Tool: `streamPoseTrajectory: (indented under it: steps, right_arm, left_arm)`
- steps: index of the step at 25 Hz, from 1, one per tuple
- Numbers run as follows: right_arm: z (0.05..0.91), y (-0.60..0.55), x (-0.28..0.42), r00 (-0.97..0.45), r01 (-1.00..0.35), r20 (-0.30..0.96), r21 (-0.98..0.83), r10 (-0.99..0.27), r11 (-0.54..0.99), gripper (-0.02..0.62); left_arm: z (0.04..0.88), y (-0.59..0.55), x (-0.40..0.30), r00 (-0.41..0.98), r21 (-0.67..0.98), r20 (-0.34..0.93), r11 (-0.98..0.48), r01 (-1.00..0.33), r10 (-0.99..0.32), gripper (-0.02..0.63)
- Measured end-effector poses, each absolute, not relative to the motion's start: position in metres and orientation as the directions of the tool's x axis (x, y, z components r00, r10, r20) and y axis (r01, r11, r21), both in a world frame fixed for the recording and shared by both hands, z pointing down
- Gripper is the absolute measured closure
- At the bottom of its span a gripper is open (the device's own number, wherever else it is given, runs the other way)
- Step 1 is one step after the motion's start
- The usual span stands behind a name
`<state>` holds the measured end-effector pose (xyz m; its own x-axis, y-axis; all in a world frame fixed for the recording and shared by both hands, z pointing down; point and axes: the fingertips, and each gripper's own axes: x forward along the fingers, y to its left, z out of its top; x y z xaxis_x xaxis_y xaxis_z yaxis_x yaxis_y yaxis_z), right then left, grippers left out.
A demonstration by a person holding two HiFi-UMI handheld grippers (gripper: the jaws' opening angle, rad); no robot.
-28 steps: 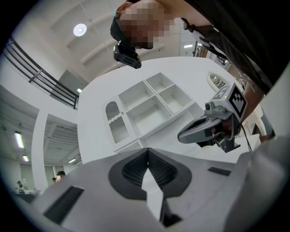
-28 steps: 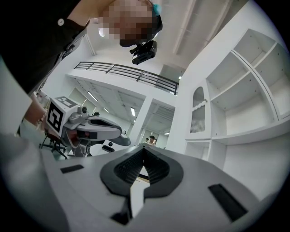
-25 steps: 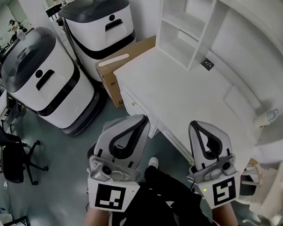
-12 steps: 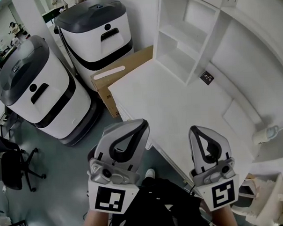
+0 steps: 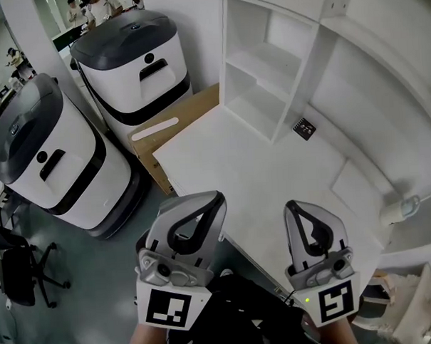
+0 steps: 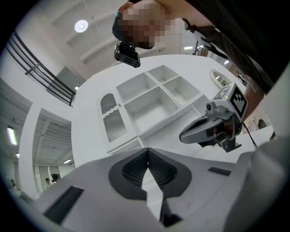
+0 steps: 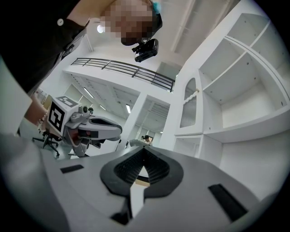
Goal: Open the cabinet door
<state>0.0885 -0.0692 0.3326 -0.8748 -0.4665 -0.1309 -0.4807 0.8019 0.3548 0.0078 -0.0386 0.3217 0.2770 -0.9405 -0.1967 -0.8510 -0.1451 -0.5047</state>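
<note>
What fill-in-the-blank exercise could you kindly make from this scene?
1. The jaws of the left gripper and the right gripper are both ____, holding nothing.
2. ____ white-and-grey machines stand left of the white desk.
3. The box beside the desk is made of ____.
4. The open shelf unit on the desk is ____.
Missing words: shut; two; cardboard; empty.

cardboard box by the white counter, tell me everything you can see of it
The cardboard box is brown, plain card by its look, and closed, with a long white strip across its top. It stands on the floor close against the white counter, whose edge hides its right part, beside a white and dark grey machine.
</note>
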Motion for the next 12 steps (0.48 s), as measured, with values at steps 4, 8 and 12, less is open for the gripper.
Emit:
streamPoseTrajectory:
  steps: [4, 8, 12]
  right_arm:
    - [0.333, -0.075, 0.097, -0.862, -0.503, -0.127, 0.349, -0.492, 0.791, 0.595]
    - [0.332, -0.083, 0.103, -0.845, -0.529, -0.131, 0.35, -0.519, 0.773, 0.595]
    - [0.332, -0.092, 0.107, -0.822, -0.562, -0.135, 0.342, -0.553, 0.753, 0.595]
  left_arm:
    - [0.319, -0.048, 0.015, 0.305, -0.499, -0.197, -0.173, -0.849, -0.932, 0.606]
    - [0.317, -0.06, 0.02, 0.339, -0.497, -0.2, -0.203, -0.844, -0.919, 0.606]
    - [0.318, -0.074, 0.024, 0.376, -0.493, -0.198, -0.24, -0.836, -0.905, 0.606]
